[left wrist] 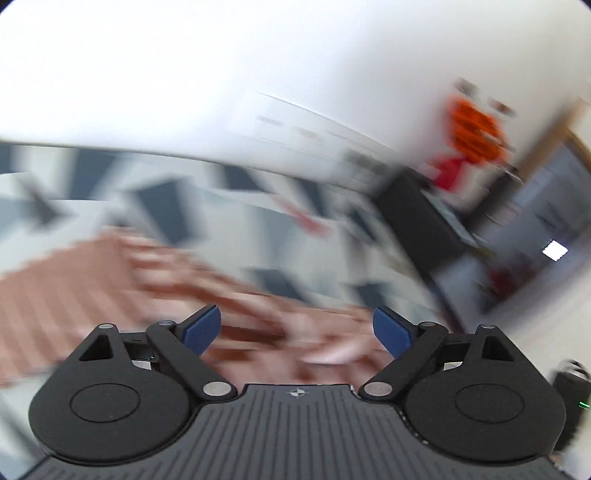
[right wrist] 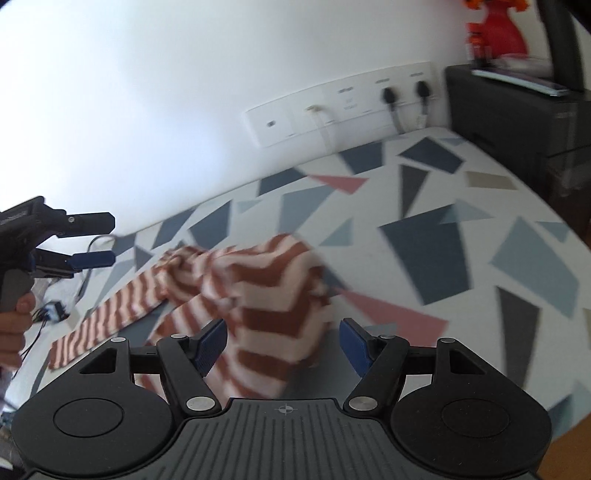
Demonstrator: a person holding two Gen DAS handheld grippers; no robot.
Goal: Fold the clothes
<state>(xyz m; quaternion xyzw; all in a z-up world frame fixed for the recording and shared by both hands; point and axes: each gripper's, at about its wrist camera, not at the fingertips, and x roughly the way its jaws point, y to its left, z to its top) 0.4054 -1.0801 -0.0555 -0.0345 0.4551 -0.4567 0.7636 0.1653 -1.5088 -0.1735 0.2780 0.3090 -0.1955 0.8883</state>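
Observation:
A rust-and-white striped garment (right wrist: 258,288) lies bunched on the triangle-patterned cover (right wrist: 424,243), one sleeve trailing to the left. My right gripper (right wrist: 282,343) stands open just over its near part. The cloth reaches in beside the left pad, and a gap shows before the right pad. My left gripper (right wrist: 99,240) hangs open at the far left above the sleeve end, a hand (right wrist: 14,317) on its grip. The left wrist view is badly blurred: the left gripper (left wrist: 297,328) is wide open with nothing between its pads, and the striped garment (left wrist: 74,295) is smeared below and to the left.
A white socket strip (right wrist: 340,107) with plugged cables runs along the wall behind the cover. A black cabinet (right wrist: 517,122) stands at the right with a red-orange object (right wrist: 495,33) on top. Loose wires (right wrist: 51,310) lie at the left edge.

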